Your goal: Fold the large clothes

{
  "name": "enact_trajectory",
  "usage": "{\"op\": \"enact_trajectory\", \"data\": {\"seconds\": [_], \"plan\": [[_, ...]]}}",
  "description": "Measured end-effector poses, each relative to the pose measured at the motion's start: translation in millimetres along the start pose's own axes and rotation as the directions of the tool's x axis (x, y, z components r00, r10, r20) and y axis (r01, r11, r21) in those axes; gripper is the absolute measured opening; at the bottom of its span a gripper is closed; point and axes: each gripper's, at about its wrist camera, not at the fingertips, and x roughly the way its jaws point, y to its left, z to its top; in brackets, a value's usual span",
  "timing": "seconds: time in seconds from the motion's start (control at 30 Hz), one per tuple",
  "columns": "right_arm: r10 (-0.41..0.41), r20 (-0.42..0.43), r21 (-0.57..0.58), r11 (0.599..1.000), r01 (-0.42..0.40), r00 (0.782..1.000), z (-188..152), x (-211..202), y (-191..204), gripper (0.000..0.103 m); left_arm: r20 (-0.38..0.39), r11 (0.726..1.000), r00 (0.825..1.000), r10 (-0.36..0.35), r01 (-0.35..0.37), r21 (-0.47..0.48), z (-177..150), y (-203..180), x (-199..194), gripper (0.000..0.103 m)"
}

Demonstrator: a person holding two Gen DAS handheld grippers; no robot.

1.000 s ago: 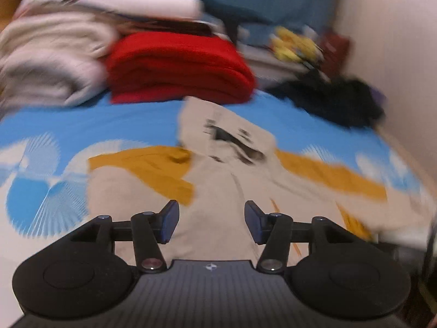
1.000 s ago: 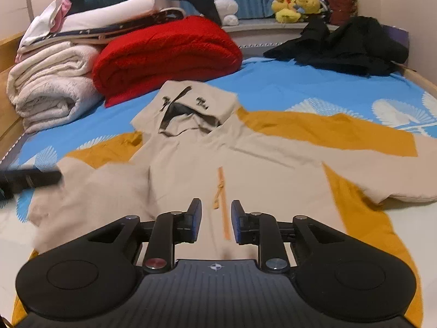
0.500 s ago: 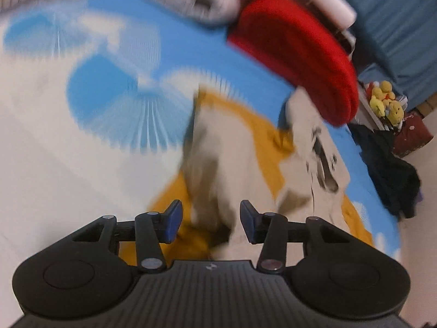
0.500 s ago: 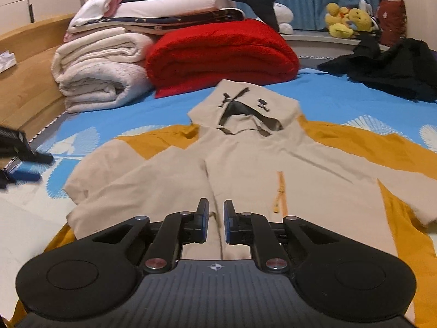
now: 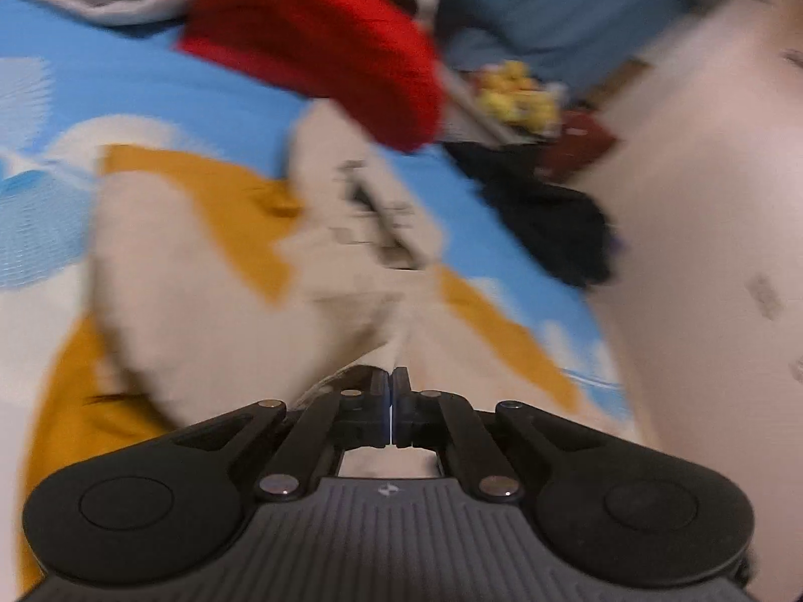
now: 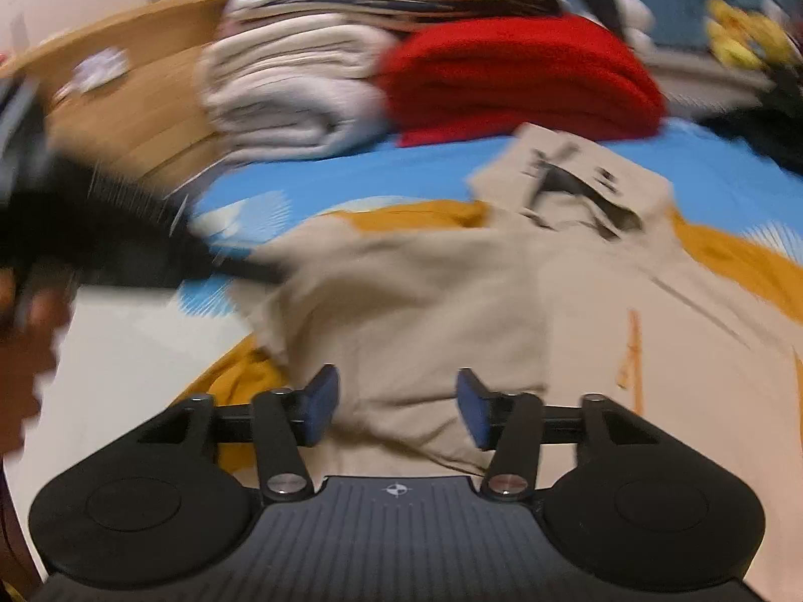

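Nearest in the left wrist view, the left gripper (image 5: 391, 401) has its fingers pressed together, and a fold of the beige and mustard hoodie (image 5: 201, 271) seems to rise into them; blur keeps me from being sure cloth is actually caught. In the right wrist view, the right gripper (image 6: 396, 409) hangs low over the hoodie (image 6: 451, 311) with its blue pads (image 6: 321, 401) spread wide and nothing between them. No brand or wording can be read anywhere; both views are smeared, and the small mark on each gripper body is only a symbol.

The hoodie lies spread front-up on the bed's blue and white patterned sheet (image 6: 351, 170), its near sleeve folded in over the chest and an orange zip line (image 6: 630, 356) running down the front. Its hood (image 6: 577, 185) lies flat at the far end, with dark markings too blurred to make out.

To the left of the hoodie in the right wrist view, the other gripper shows as a dark blurred shape (image 6: 100, 231) reaching toward the sleeve edge. Beyond the hood sits a folded red blanket (image 6: 517, 80), and left of that a stack of rolled white bedding (image 6: 296, 95) against a wooden bed frame (image 6: 125, 85). Right of the hood lies a heap of black clothing (image 5: 552, 220), with yellow plush toys (image 5: 517, 95) farther back before a blue curtain (image 5: 552, 10).
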Motion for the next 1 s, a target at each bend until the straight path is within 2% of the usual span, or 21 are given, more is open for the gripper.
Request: {"op": "enact_trajectory", "data": {"seconds": [0.1, 0.2, 0.37, 0.5, 0.63, 0.77, 0.8, 0.83, 0.87, 0.9, 0.93, 1.0], "plan": [[-0.035, 0.002, -0.094, 0.995, 0.035, 0.999, -5, 0, 12, 0.065, -0.029, 0.993, 0.994, -0.103, 0.105, 0.048, -5, -14, 7, 0.0], [-0.058, 0.002, -0.102, 0.993, 0.058, 0.998, -5, -1, 13, 0.065, -0.071, 0.978, 0.983, -0.171, 0.178, 0.108, -12, -29, 14, 0.0], [-0.076, -0.008, -0.094, 0.993, 0.075, 0.997, -4, 2, 10, 0.065, -0.087, 0.975, 0.98, -0.18, 0.189, 0.113, -19, -33, 27, 0.0], [-0.061, 0.006, -0.081, 0.995, 0.062, 0.998, -3, -1, 12, 0.065, -0.083, 0.979, 0.984, -0.157, 0.167, 0.121, -20, -48, 43, 0.0], [-0.046, 0.008, -0.111, 0.993, 0.046, 0.999, -4, 0, 20, 0.065, -0.096, 0.968, 0.978, -0.185, 0.198, 0.152, -20, -63, 45, 0.0], [-0.112, 0.0, -0.123, 0.986, 0.111, 0.994, -4, 5, 20, 0.065, -0.121, 0.956, 0.97, -0.211, 0.231, 0.179, -22, -68, 44, 0.001], [-0.139, 0.0, -0.114, 0.984, 0.138, 0.99, -4, 6, 16, 0.063, -0.122, 0.956, 0.971, -0.206, 0.226, 0.188, -21, -67, 44, 0.003], [-0.152, -0.001, -0.099, 0.984, 0.151, 0.988, -3, 5, 11, 0.06, -0.112, 0.958, 0.974, -0.195, 0.213, 0.189, -19, -64, 42, 0.01], [-0.158, 0.007, -0.081, 0.984, 0.158, 0.987, -2, 4, 7, 0.052, -0.086, 0.966, 0.981, -0.176, 0.189, 0.177, -16, -58, 39, 0.013], [-0.179, 0.024, -0.051, 0.982, 0.18, 0.984, 0, 0, 0, 0.032, -0.06, 0.974, 0.986, -0.157, 0.165, 0.154, -12, -51, 35, 0.017], [-0.194, 0.037, -0.022, 0.981, 0.195, 0.98, 2, -3, -7, 0.023, -0.032, 0.982, 0.991, -0.13, 0.133, 0.134, -7, -44, 32, 0.019], [-0.222, 0.059, 0.055, 0.974, 0.219, 0.973, 7, -11, -28, 0.016, 0.041, 0.993, 0.999, -0.019, 0.014, 0.116, 0, -31, 25, 0.019]]}}
